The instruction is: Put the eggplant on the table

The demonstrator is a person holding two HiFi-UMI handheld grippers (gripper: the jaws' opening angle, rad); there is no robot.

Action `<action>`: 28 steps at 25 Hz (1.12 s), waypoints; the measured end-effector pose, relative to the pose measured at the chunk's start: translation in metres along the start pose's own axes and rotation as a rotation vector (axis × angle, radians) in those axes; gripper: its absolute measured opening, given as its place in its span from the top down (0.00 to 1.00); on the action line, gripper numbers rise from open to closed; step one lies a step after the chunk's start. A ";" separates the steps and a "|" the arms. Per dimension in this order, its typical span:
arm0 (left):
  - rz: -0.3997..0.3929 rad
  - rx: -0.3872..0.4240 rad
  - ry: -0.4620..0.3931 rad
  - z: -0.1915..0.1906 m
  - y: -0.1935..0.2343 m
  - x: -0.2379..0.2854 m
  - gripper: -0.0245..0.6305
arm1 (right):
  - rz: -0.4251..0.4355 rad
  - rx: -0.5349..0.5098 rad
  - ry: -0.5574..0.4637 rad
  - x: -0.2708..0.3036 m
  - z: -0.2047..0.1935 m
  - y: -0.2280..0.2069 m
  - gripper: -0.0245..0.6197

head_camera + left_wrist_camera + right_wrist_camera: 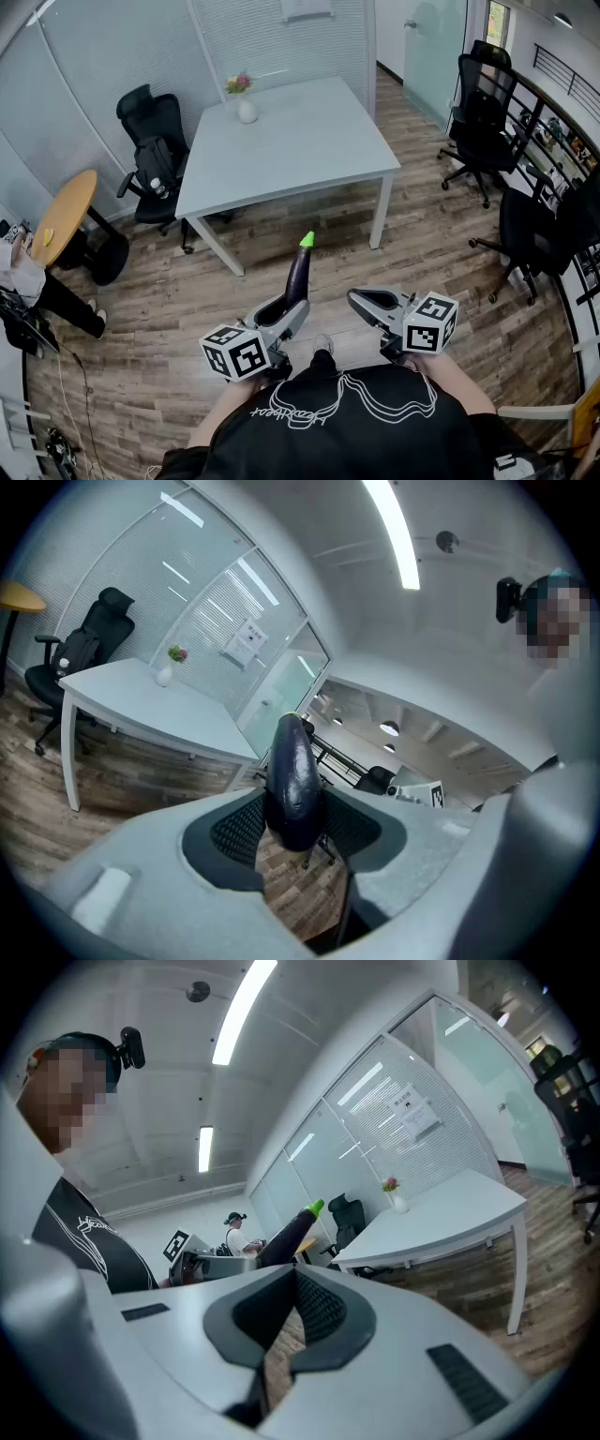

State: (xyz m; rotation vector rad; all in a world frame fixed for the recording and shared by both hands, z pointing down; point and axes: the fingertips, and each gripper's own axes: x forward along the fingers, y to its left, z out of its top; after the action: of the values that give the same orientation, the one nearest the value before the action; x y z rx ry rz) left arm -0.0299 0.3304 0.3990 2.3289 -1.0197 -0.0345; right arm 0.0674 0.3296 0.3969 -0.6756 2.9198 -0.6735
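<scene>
Eggplant is off the floor, clamped by its fat end in the left claw. Its long axis runs toward 12 o'clock, green stem tip leading toward the white worktop. Both claws are held out roughly level. The right claw, at the eggplant's 3 o'clock, is closed with nothing in it.

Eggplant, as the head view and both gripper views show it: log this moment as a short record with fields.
eggplant: held upright, green tip up, above the wood floor
holder: left gripper, jaws closed on the eggplant's lower end
right gripper: jaws together, nothing between them
table: white, ahead of both grippers, apart from the eggplant
on table: vase with flowers near the far corner
task state: eggplant not yet on the table
</scene>
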 end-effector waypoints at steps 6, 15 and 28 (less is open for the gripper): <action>0.010 0.026 -0.007 -0.002 -0.007 -0.006 0.65 | -0.014 0.003 0.013 -0.008 -0.005 0.004 0.95; 0.003 0.032 0.001 0.000 -0.009 -0.001 0.65 | -0.010 0.002 0.025 -0.007 -0.005 0.004 0.95; 0.004 0.012 0.000 0.020 0.027 0.018 0.65 | 0.005 0.031 0.044 0.030 0.006 -0.026 0.95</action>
State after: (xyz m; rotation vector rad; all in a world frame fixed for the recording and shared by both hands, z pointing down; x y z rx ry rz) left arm -0.0405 0.2940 0.4008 2.3378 -1.0274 -0.0263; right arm 0.0519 0.2935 0.4037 -0.6579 2.9433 -0.7416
